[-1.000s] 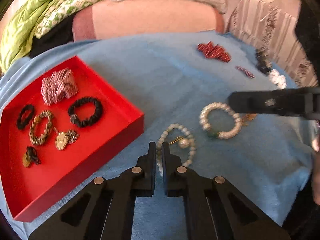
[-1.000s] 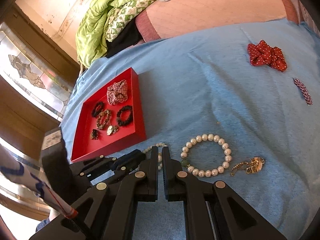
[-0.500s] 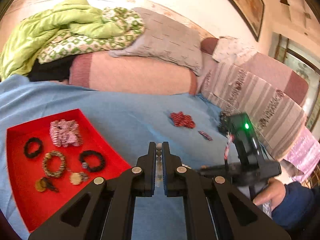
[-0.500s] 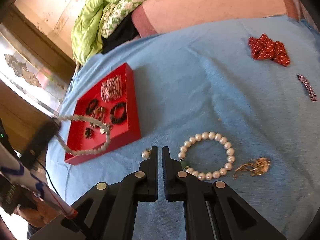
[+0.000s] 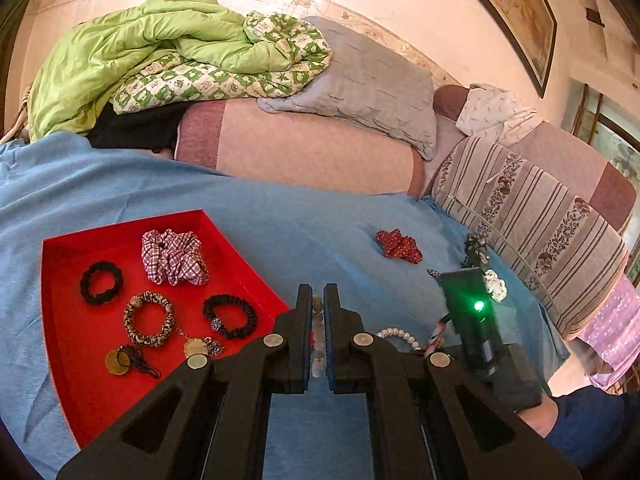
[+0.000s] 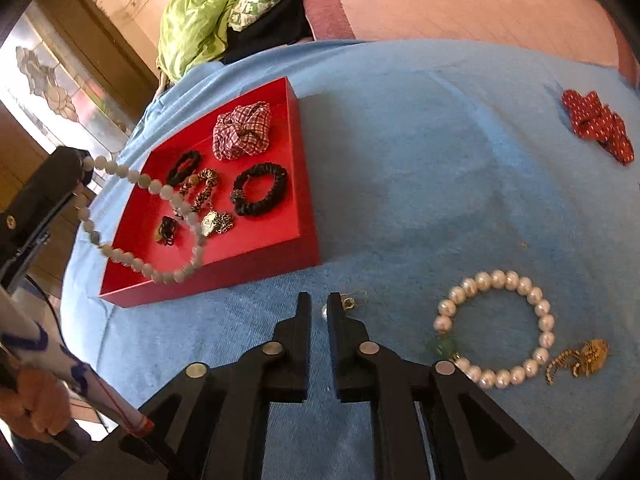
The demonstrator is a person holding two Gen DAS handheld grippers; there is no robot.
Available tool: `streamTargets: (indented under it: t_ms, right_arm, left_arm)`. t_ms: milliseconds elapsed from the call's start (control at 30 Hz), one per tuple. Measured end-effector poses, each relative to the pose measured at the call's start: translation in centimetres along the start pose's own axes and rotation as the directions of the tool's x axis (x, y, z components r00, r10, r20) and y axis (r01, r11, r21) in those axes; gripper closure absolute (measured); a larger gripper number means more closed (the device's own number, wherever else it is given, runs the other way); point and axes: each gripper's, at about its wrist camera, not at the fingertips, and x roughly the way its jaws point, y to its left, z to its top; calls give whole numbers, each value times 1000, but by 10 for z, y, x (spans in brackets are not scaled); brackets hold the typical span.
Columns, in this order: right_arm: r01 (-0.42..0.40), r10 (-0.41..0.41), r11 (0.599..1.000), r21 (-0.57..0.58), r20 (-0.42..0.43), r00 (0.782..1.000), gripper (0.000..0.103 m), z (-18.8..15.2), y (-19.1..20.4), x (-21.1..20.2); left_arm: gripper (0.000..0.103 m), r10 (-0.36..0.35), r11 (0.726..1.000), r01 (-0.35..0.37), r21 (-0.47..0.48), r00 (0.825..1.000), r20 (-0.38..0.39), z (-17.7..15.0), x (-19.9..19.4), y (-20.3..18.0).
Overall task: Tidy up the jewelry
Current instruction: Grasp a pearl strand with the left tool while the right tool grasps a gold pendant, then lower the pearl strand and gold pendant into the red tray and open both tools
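Observation:
My left gripper (image 5: 318, 300) is shut on a white pearl necklace (image 5: 318, 328), whose beads show between its fingers. In the right wrist view the necklace (image 6: 160, 200) hangs from the left gripper (image 6: 80, 166) in the air over the red tray (image 6: 280, 236). The tray (image 5: 52, 320) holds scrunchies, bracelets and a pendant. My right gripper (image 6: 319, 308) is nearly shut and empty, low over the blue cloth, with a single pearl earring (image 6: 325, 312) at its tips. A pearl bracelet (image 6: 496, 328) and a gold charm (image 6: 580, 360) lie to its right.
A red dotted scrunchie (image 6: 596, 128) lies far right on the blue cloth (image 6: 440, 160); it also shows in the left wrist view (image 5: 400, 245). More small jewelry (image 5: 494, 284) lies near the cloth's right edge. Cushions and a green quilt (image 5: 160, 52) are behind.
My left gripper has lifted the pearl necklace off the cloth and carried it left, over the red tray. My right gripper has moved slightly closer to the cloth near the earring.

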Motion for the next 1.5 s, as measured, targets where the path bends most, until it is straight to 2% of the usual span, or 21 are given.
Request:
streamTargets:
  t_ms: [67,267,400,467,600,700,900,1233,1500]
  right_arm:
    - [31,-31,999,-20,-23,999,84,-2,1,6]
    - [46,-46,998,-47,-13,999,84,-4,0,4]
    - [52,-54,997,-53,-20,998,90,-2,1,5]
    - [37,-38,999,-35,-15,999,90,-2,-1,1]
    - [7,-6,1000,-15,64,998,90,6,-2,-24]
    - [-17,17,1000,0,130,991,90,11,-3,-44]
    - [-73,71,997,5,193,979,90,17,4,-64]
    - [-203,198,979,8,191,961,90,29,37,-53]
    - [-236,228,971,43,138,964,90,46,52,-15]
  left_arm:
    - [98,3,1000,-3,0,1000,1,0,0,0]
    - [98,2,1000,-2,-1,1000,-2,0,1,0]
    - [98,3,1000,-3,-2,1000,0,0,1,1]
    - [98,7,1000,-7,-1,1000,2,1,2,1]
    - [98,15,1000,-15,-5,1000,12,2,1,4]
    - [98,21,1000,-21,-12,1000,18,3,-1,8]
    - [98,39,999,-38,-35,999,30,5,-7,19]
    - [98,102,991,-99,-90,994,28,3,-19,52]
    - [98,180,968,-191,-163,981,-76,-8,-9,86]
